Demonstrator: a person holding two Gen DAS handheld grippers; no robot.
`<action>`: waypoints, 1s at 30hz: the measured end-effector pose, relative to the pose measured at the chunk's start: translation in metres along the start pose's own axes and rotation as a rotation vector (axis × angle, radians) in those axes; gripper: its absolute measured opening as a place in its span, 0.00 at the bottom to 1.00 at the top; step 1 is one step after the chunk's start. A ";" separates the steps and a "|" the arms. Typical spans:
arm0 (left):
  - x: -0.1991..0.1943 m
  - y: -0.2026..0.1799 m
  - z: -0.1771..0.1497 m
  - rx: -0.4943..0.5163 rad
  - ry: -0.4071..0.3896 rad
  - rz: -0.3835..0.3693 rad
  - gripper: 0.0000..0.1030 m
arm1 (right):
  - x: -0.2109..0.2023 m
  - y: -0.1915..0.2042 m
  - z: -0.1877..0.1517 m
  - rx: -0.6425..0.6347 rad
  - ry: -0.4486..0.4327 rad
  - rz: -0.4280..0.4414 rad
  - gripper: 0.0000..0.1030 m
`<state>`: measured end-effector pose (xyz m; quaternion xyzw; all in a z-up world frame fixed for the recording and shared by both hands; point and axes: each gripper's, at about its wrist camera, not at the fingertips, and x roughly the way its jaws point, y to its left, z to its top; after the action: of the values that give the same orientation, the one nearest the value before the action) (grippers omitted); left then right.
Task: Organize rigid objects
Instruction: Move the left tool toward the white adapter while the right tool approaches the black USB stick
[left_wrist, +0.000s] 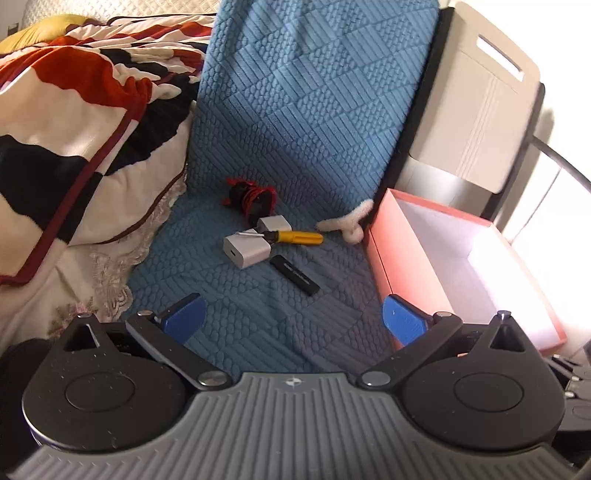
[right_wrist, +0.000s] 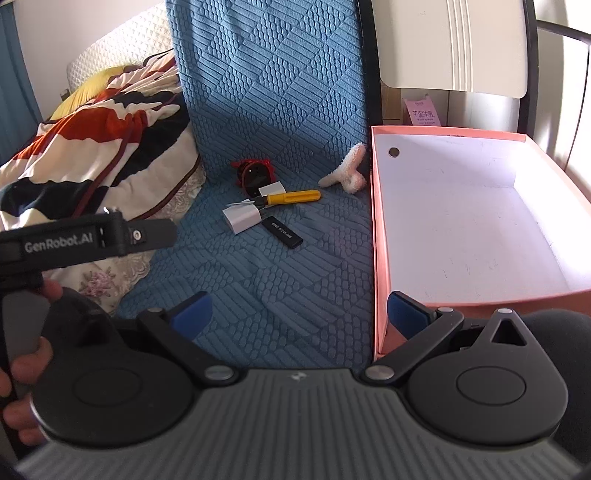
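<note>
Lying loose: yellow-handled screwdriver (left_wrist: 291, 236), white chargers (left_wrist: 246, 250)

"GenRobot.AI" in white on black left gripper (right_wrist: 88, 236) body, right wrist view. Pink label (right_wrist: 423, 110) behind box: print illegible. Black stick (right_wrist: 283, 232): white print, unreadable.

Small rigid items clustered on blue cover, pink box beside.
Yellow-handled screwdriver (left_wrist: 291, 236) rests across white charger (left_wrist: 246, 250); black stick (left_wrist: 294, 275) flat nearby; pink box (right_wrist: 376, 236) open.
</note>
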<state>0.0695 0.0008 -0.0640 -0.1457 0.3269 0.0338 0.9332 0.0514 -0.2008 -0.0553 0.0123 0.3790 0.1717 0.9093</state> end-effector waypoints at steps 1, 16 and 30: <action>0.003 0.003 0.003 -0.002 -0.015 0.007 1.00 | 0.003 -0.002 0.002 0.001 0.008 -0.007 1.00; 0.079 0.012 0.010 0.057 0.002 0.006 1.00 | 0.050 0.001 0.011 -0.104 -0.017 0.022 1.00; 0.111 0.022 0.016 0.062 -0.023 0.049 1.00 | 0.078 0.014 0.017 -0.154 -0.036 0.072 1.00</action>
<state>0.1628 0.0226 -0.1266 -0.1083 0.3207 0.0483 0.9397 0.1104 -0.1610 -0.0943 -0.0410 0.3474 0.2326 0.9075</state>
